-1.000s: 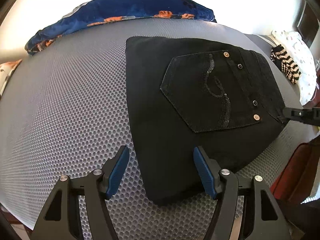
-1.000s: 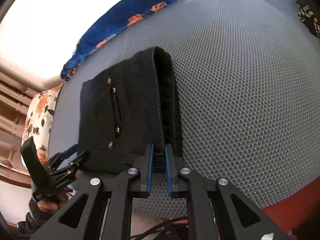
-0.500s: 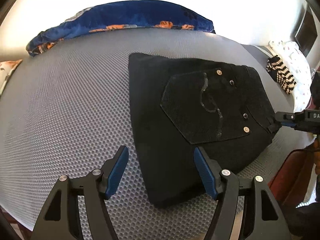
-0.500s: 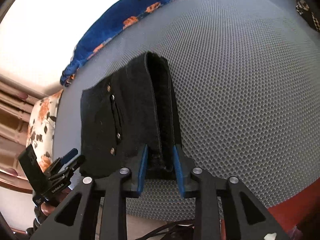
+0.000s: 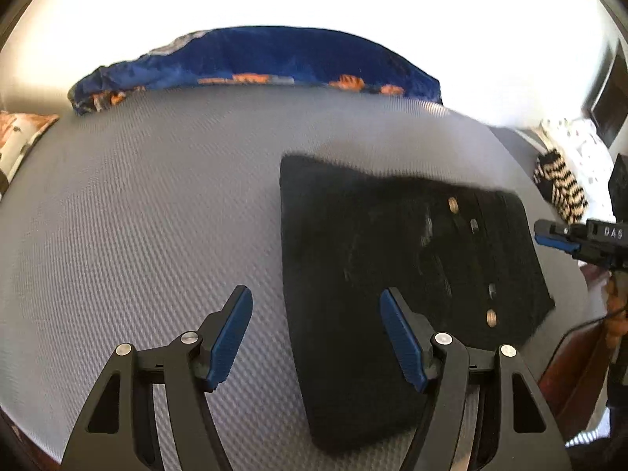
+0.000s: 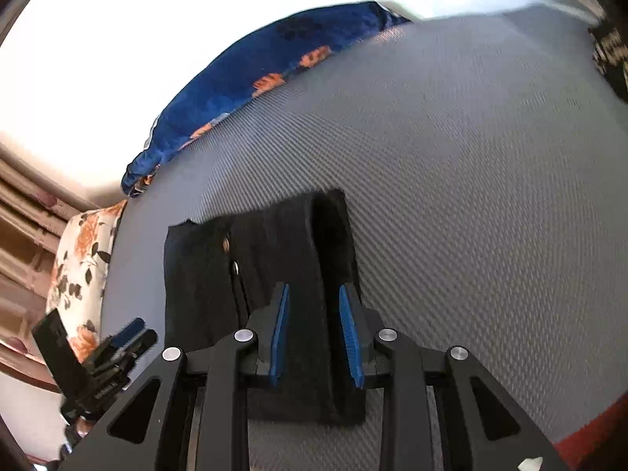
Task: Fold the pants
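Observation:
The black pants (image 5: 392, 243) lie folded into a compact rectangle on the grey mesh surface (image 5: 157, 216), back pocket and rivets facing up. My left gripper (image 5: 315, 292) hovers open over the pants' near left edge, touching nothing. In the right wrist view the pants (image 6: 204, 274) show their thick waistband end. My right gripper (image 6: 313, 287) hangs just above that end with its blue pads apart and not pressing the cloth. Each gripper shows in the other's view: the right gripper (image 5: 543, 233) beside the pants' right edge, the left gripper (image 6: 135, 329) at lower left.
A blue flowered cushion (image 5: 274, 59) lies along the far edge of the surface. A black-and-white striped cloth (image 5: 561, 184) and white dotted fabric (image 5: 588, 145) sit at the right. A floral cushion (image 6: 82, 259) lies beyond the left edge. Bare grey mesh (image 6: 471, 157) spreads around the pants.
My right gripper's jaws opened and let go of the waistband end. Both grippers drew back and rose, so the pants look smaller and farther; the pants stay flat.

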`<state>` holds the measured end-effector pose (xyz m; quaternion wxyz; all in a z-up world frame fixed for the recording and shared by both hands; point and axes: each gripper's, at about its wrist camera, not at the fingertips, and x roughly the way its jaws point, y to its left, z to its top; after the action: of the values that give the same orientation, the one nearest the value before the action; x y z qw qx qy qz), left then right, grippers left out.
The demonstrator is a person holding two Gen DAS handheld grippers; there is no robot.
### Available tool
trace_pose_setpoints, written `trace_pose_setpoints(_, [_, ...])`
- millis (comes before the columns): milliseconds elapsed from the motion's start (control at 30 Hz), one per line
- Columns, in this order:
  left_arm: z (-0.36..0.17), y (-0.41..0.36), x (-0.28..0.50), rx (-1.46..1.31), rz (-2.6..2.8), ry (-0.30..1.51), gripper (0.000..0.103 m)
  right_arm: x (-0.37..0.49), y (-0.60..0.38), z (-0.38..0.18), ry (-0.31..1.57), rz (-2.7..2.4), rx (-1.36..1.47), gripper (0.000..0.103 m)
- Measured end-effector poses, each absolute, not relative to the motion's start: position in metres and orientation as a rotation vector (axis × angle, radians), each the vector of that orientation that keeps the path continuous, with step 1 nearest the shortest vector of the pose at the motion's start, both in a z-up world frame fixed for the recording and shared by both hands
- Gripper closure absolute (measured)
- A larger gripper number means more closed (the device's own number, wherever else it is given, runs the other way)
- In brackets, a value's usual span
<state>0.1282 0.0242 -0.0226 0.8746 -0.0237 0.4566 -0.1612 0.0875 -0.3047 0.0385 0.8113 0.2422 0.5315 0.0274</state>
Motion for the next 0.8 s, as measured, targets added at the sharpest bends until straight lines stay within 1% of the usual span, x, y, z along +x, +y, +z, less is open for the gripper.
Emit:
trace_pose_setpoints(33, [-0.021,0.023,0.134,-0.049,-0.340,0.948,0.035,0.093,-0.302,0.038,1.133,0.055,0.503,0.076])
trace_pose_setpoints(100, [-0.018,0.022,0.151,-0.049,-0.331,0.937,0.035,0.105,-0.300,0.036,1.139,0.048,0.488,0.069])
trace_pose_setpoints(300, [-0.017,0.014,0.194,-0.023,-0.339,0.923,0.035,0.121,-0.304,0.021,1.163,0.028,0.512,0.069])
trace_pose_setpoints(500, [-0.037,0.011,0.232,-0.060,-0.329,0.982,0.035,0.119,-0.309,0.019,1.161,0.039,0.556,0.069])
trace_pose_setpoints(633, [-0.052,0.007,0.243,-0.050,-0.331,0.999,0.034,0.116,-0.307,0.013,1.172,0.051,0.565,0.066])
trace_pose_setpoints(700, [-0.063,0.006,0.250,-0.036,-0.329,1.035,0.034,0.115,-0.306,0.005,1.199,0.023,0.536,0.066])
trace_pose_setpoints(800, [-0.068,0.003,0.251,-0.028,-0.322,1.039,0.033,0.114,-0.307,-0.005,1.224,0.012,0.545,0.066])
